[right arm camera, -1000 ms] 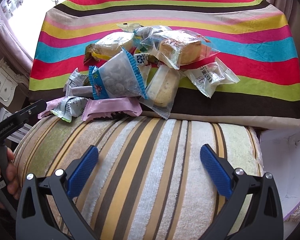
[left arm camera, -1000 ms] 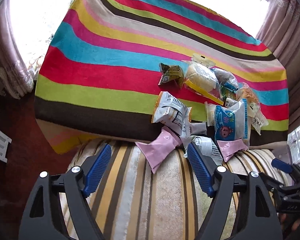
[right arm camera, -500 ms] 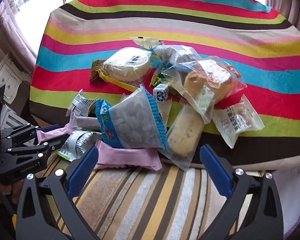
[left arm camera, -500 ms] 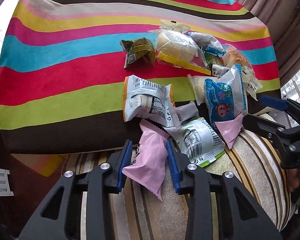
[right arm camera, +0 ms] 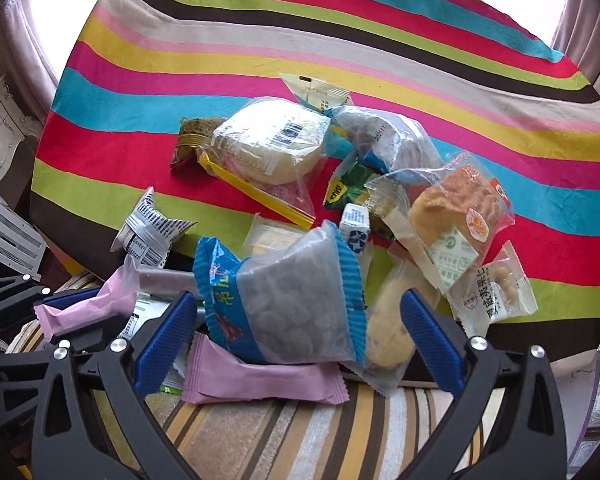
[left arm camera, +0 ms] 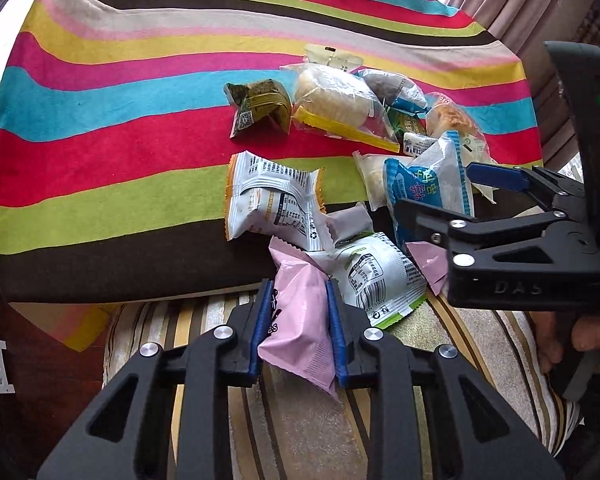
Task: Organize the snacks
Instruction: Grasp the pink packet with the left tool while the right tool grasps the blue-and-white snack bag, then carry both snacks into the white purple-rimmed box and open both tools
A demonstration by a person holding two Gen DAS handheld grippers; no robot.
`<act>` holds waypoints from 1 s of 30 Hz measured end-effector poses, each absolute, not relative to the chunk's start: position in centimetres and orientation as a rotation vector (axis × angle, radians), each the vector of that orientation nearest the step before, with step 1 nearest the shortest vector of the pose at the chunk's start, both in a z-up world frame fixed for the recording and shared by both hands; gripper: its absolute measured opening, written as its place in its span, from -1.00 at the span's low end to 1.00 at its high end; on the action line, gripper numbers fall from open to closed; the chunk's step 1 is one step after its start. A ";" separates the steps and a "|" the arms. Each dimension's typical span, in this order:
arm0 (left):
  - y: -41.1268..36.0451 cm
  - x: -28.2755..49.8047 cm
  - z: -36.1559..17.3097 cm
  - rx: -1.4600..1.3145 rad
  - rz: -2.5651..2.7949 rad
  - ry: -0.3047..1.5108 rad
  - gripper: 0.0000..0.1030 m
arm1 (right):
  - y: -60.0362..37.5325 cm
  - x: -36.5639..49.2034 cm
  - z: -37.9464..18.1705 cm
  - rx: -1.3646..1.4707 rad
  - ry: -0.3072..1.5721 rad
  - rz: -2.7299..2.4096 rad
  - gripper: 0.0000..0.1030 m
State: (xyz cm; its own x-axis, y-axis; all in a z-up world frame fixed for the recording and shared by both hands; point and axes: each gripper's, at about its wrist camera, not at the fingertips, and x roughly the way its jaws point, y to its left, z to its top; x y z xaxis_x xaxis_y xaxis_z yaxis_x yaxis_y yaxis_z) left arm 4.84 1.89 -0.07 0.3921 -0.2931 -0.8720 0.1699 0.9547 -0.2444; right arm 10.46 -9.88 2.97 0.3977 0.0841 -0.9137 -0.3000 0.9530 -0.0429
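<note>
A heap of packaged snacks lies on the striped cloth (left arm camera: 100, 148). My left gripper (left arm camera: 296, 312) is shut on a pink snack packet (left arm camera: 300, 328) at the near edge; that packet also shows in the right wrist view (right arm camera: 84, 312). My right gripper (right arm camera: 296, 332) is open, its blue pads on either side of a blue-edged clear bag of grey puffs (right arm camera: 296, 304), not touching it. The same bag (left arm camera: 428, 188) and right gripper (left arm camera: 460, 196) show in the left wrist view. A second pink packet (right arm camera: 260, 380) lies under the blue bag.
A white packet with orange edges (left arm camera: 272, 200), a green-white packet (left arm camera: 376, 276), a dark green packet (left arm camera: 260, 106) and a round cake in a clear bag (right arm camera: 268, 144) lie around. A striped cushion (right arm camera: 300, 440) is below the grippers. Bread packets (right arm camera: 456, 216) lie to the right.
My left gripper moved forward and shut on the pink packet. My right gripper moved forward until its open pads flank the blue bag.
</note>
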 end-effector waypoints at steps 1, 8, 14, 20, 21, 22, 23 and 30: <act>2.0 4.7 0.1 -0.130 -0.292 1.128 -0.53 | -9.8 10.7 2.6 -0.213 1.148 0.244 0.81; 2.5 3.6 1.0 -0.188 -0.260 1.084 -0.54 | -11.3 10.4 3.5 -0.112 1.118 0.291 0.16; 3.0 2.7 2.1 -0.199 -0.190 1.033 -0.54 | -13.6 9.5 5.1 -0.006 1.050 0.318 0.15; 2.6 2.1 2.9 -0.201 -0.158 1.014 -0.54 | -16.4 8.8 6.6 0.096 0.995 0.323 0.15; 2.5 2.0 3.1 -0.203 -0.155 1.009 -0.54 | -16.9 8.6 6.8 0.109 0.988 0.324 0.15; 2.3 1.9 3.3 -0.204 -0.151 1.003 -0.54 | -17.4 8.5 7.1 0.123 0.981 0.323 0.15; 2.1 1.8 3.6 -0.206 -0.147 0.997 -0.54 | -18.0 8.3 7.4 0.137 0.974 0.322 0.15; 0.6 1.7 5.8 -0.196 -0.138 0.949 -0.54 | -22.1 7.7 8.4 0.232 0.943 0.302 0.15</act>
